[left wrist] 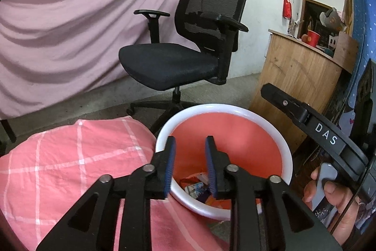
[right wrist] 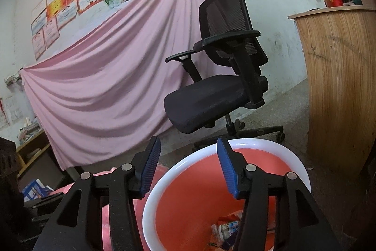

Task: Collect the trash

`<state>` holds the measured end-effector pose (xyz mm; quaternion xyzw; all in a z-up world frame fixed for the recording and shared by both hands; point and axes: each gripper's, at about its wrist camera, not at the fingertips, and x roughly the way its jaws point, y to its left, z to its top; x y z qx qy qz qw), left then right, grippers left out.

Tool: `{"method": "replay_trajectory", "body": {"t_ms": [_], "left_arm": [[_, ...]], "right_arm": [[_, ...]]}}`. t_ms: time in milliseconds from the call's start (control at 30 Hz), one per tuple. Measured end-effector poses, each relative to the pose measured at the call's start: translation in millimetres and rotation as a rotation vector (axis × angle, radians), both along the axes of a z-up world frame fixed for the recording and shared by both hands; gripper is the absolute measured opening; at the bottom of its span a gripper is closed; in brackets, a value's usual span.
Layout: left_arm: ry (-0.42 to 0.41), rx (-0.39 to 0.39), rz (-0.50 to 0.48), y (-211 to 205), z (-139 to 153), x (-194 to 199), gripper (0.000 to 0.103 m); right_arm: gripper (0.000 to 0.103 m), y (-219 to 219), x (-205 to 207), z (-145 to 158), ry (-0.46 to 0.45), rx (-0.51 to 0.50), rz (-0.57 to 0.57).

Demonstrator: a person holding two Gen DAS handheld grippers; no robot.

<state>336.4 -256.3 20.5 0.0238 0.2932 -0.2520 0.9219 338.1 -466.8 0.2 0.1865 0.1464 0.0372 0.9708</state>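
Trash (left wrist: 196, 187) sits at the bottom of the bin (left wrist: 287, 157), a jumble of crumpled wrappers, orange, white and blue, with no single long axis to read; the pieces lie every which way. Starting on the left of the left wrist view, there's a pink checked quilt (left wrist: 70, 164) bulging up against the bin's white rim. The bin stands upright on the floor, its round mouth facing up, coral-red inside. Over that mouth hang the left tongs (left wrist: 190, 166), blue pads parted a little, nothing between them, the wrappers visible through the gap far below. Move right and the right tongs' black body crosses the frame, a hand (left wrist: 338, 201) wrapped around its handle.

From the right wrist view, the right tongs (right wrist: 188, 168) are spread wider, also empty; the left pad (right wrist: 150, 168) hangs outside the rim, the right pad over the red interior. Down in the bin's depth the same wrappers (right wrist: 226, 227) show, a printed packet among them.

Behind it all, a pink sheet (right wrist: 105, 77) drapes down the wall, a black mesh office chair (left wrist: 188, 44) stands just beyond the bin, and a wooden worktop (right wrist: 340, 86) rises on the right.
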Motion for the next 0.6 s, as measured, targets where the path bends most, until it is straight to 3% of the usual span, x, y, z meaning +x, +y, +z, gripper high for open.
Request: {"method": "replay_trajectory", "body": {"t_ms": [300, 433, 600], "left_arm": [[-0.026, -0.005, 0.054, 21.3, 9.8, -5.1, 0.031], [-0.033, -0.012, 0.090, 36.6, 14.8, -9.4, 0.033], [-0.043, -0.029, 0.132, 57.6, 23.1, -18.5, 0.034]], "right_arm": [[0.053, 2.4, -0.1, 3.0, -0.001, -0.009, -0.001], [0.065, 5.4, -2.2, 5.8, -0.010, -0.023, -0.009], [0.065, 13.3, -9.7, 10.9, -0.014, -0.081, -0.035]]}}
